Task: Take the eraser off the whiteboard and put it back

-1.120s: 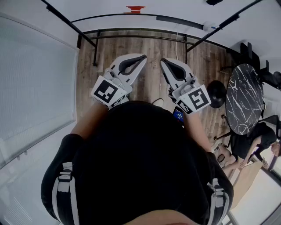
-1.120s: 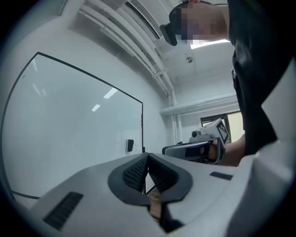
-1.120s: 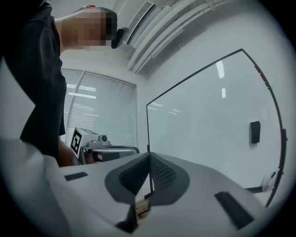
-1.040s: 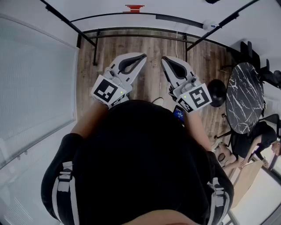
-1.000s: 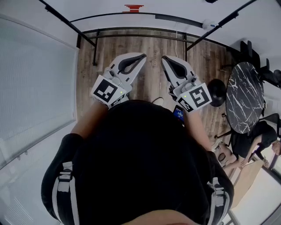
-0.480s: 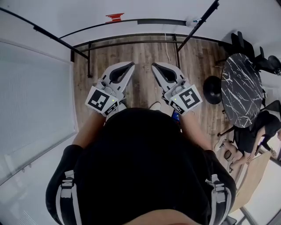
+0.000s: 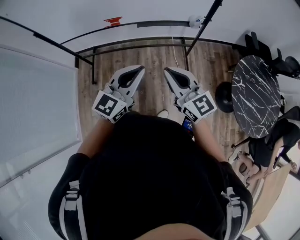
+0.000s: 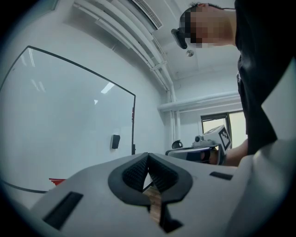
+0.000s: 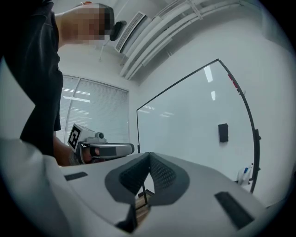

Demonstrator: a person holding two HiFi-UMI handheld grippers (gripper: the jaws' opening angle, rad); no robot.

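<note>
Left gripper view shows eraser (image 8: 115,141) on whiteboard (image 8: 69,120), unseen in head view; left tool (image 8: 148,155) and right tool (image 9: 149,155) pressed together.

an office room: whiteboard (image 9: 194,120), window blinds (image 9: 92,106), round marble table (image 7: 255,98).

You're standing on a wood-plank floor (image 7: 154,61), brown boards running toward a white wall (image 7: 140,9) ahead. To your left is a window with white blinds (image 9: 95,113), drawn and brightly lit. To your right is a round black marble table (image 7: 255,96) with white veins. Black chairs (image 7: 265,44) sit at its far edge, and a round black seat (image 7: 224,97) (a stool, probably) is just beside its left edge. A dark-framed second window (image 8: 217,127) sits under a white ledge. The ceiling is white, with white pipes (image 8: 138,41) running along it and a slatted vent (image 9: 129,25) close by.
</note>
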